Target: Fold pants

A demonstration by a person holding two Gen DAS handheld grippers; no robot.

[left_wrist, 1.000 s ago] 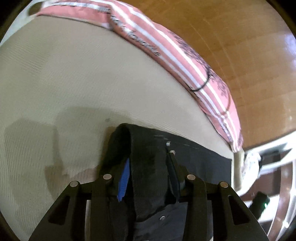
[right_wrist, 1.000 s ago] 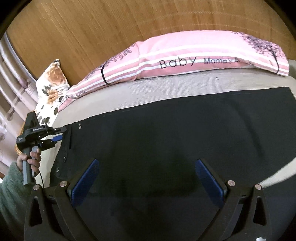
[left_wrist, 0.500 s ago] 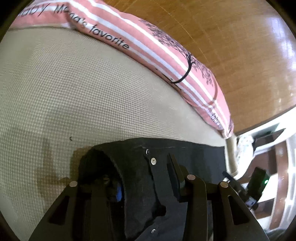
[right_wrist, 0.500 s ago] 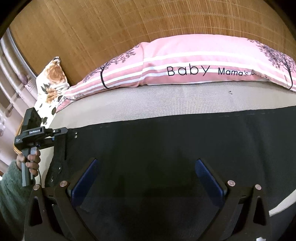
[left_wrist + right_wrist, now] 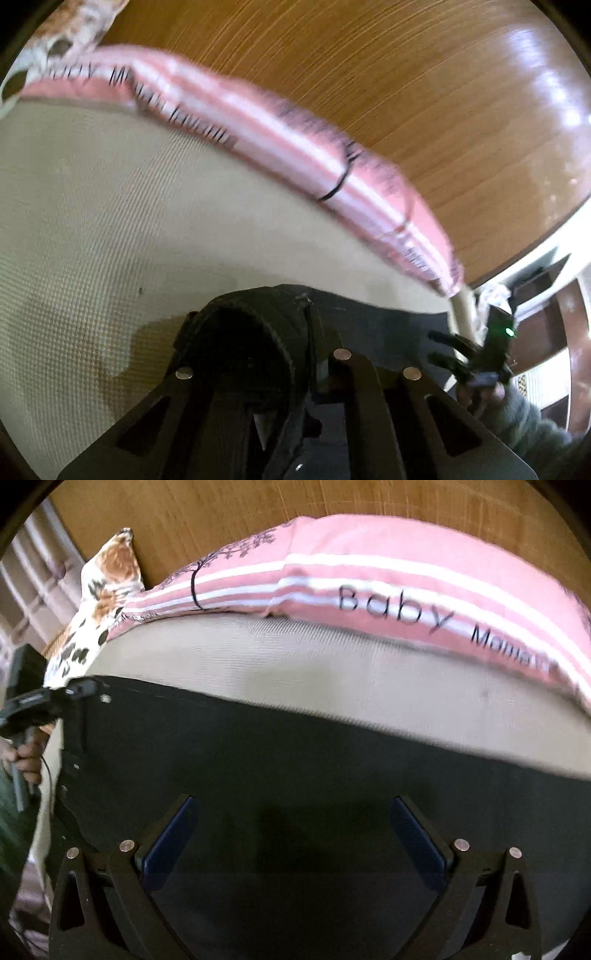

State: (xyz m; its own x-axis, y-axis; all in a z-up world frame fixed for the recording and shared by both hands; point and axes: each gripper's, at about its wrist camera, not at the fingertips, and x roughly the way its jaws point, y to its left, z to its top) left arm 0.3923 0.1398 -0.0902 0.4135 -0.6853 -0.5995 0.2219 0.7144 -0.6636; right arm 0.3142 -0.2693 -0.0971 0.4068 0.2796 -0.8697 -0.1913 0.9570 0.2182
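Black pants point(image 5: 295, 775) lie spread across a beige mattress point(image 5: 295, 657). In the left wrist view my left gripper point(image 5: 258, 354) is shut on a bunched corner of the pants' waistband point(image 5: 251, 325), lifted a little off the mattress point(image 5: 92, 221). The left gripper also shows in the right wrist view point(image 5: 79, 688), at the waist corner with a metal button. My right gripper point(image 5: 293, 830) is open, wide apart, over the middle of the dark cloth, holding nothing. It shows in the left wrist view point(image 5: 443, 347) at the far right.
A long pink striped pillow point(image 5: 369, 587) lies along the wooden headboard point(image 5: 369, 74) behind the pants. A floral cushion point(image 5: 99, 602) sits at the pillow's left end. The mattress edge and room furniture point(image 5: 546, 288) lie beyond the pants' far end.
The left gripper has swung and lifted with the waistband corner. The right gripper has moved in closer over the pants and stays open. Both views are motion-blurred now.
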